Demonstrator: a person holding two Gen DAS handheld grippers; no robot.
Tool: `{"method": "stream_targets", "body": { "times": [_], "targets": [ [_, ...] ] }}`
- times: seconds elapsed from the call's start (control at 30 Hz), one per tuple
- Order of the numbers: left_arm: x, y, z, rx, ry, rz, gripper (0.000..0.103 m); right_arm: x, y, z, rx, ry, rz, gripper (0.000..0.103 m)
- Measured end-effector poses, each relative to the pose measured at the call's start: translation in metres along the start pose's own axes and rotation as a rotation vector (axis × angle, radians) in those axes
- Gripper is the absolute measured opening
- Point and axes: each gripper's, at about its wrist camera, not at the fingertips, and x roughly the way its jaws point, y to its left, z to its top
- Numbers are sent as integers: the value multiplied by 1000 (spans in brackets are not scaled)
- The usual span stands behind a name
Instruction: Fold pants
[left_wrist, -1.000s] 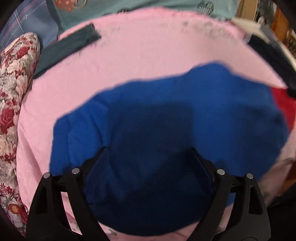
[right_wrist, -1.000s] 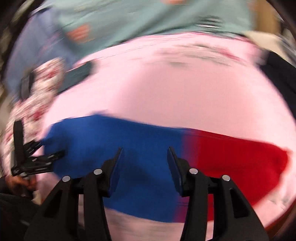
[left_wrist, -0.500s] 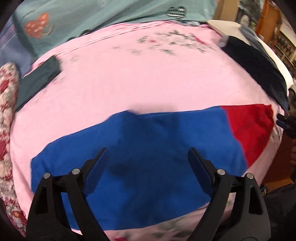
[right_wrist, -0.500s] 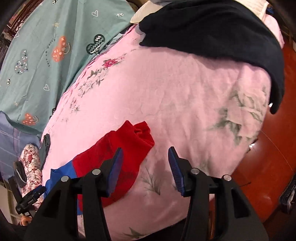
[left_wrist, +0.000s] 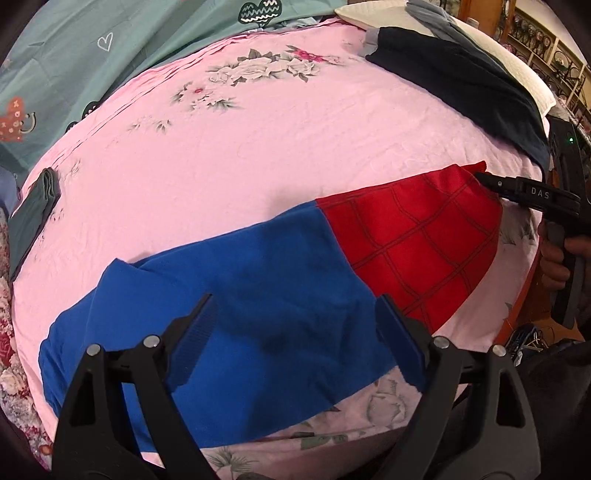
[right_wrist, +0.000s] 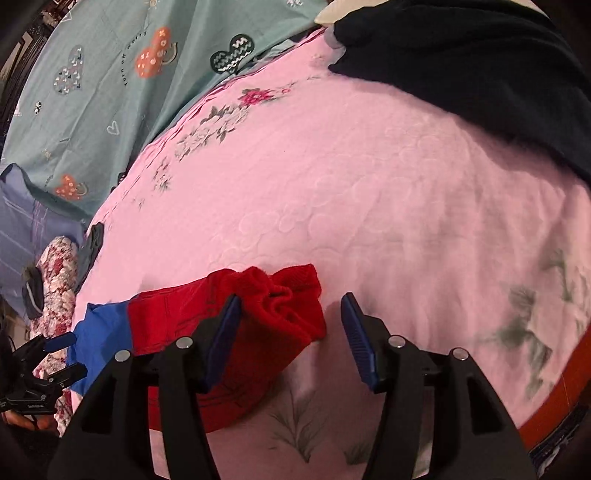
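The pants lie stretched out across a pink flowered bedsheet (left_wrist: 295, 122), with a blue upper part (left_wrist: 258, 288) and a red grid-patterned leg end (left_wrist: 413, 229). My left gripper (left_wrist: 295, 306) hovers open above the blue part, nothing between its fingers. My right gripper (right_wrist: 291, 306) is over the bunched red cuff (right_wrist: 295, 317); its jaws are opening, the cuff lies between them and the pads do not press it. In the left wrist view the right gripper's tip (left_wrist: 484, 177) sits at the far corner of the red end. In the right wrist view the left gripper (right_wrist: 55, 354) shows at the far left.
A dark navy garment (left_wrist: 461, 81) lies at the back right over a white pillow (left_wrist: 532, 77). A teal heart-print blanket (left_wrist: 92, 55) covers the back left. A folded grey-green cloth (left_wrist: 33, 210) and a floral cushion (left_wrist: 7, 332) sit at the left. The bed's wooden edge (right_wrist: 554, 398) runs at the right.
The left gripper has moved right along the blue part and risen, bringing the red end into view. The right gripper swept right to the red cuff, and its jaws have widened.
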Motion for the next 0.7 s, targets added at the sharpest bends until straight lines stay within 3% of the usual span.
{"method": "stream_targets", "body": {
  "times": [0.2, 0.37, 0.43, 0.5, 0.57, 0.7],
  "targets": [
    [-2, 1, -5, -38, 25, 34, 88, 3, 0, 5, -2, 71, 64, 57],
    [-2, -3, -9, -32, 31, 42, 88, 2, 0, 9, -6, 91, 42, 54],
    [-7, 6, -12, -44, 12, 74, 88, -15, 9, 17, -21, 47, -46, 54],
    [-11, 23, -18, -78, 2, 111, 88, -37, 25, 27, -53, -44, -56, 54],
    [-10, 51, -25, -124, 14, 169, 88, -46, 52, 37, -100, -71, 42, 54],
    [-6, 106, -46, -201, 43, 265, 88, -16, 132, 47, -250, 16, 258, 54]
  ]
}}
